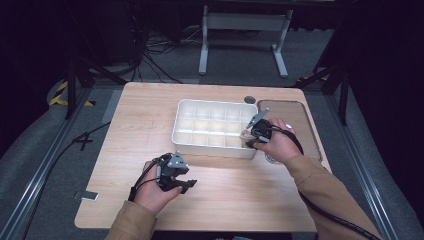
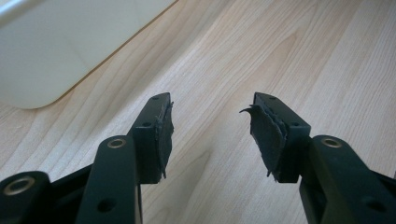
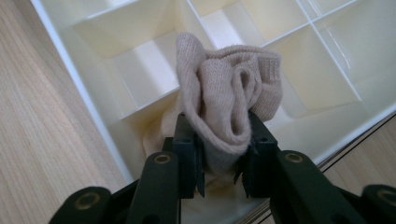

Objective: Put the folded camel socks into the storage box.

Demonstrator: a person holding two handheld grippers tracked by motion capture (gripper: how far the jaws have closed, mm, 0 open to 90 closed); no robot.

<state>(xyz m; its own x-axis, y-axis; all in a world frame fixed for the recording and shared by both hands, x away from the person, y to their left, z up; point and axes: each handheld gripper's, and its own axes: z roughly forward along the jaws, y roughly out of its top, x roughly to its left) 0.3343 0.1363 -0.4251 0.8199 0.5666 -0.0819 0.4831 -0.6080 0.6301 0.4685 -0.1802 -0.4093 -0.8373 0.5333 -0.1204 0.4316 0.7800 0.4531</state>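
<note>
Right gripper view: right tongs (image 3: 223,161) clamp beige sock (image 3: 229,98) over white divided tray (image 3: 88,109); left tongs (image 2: 212,133) gape empty.

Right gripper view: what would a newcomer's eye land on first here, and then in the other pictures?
First, the bunched beige sock, clamped in the right hand-held gripper over a near compartment of the white divided tray. In the high view that tray sits mid-table on the wooden table, with a clear lid lying to its right. The left hand-held gripper is open over bare wood near the tray's corner.
</note>
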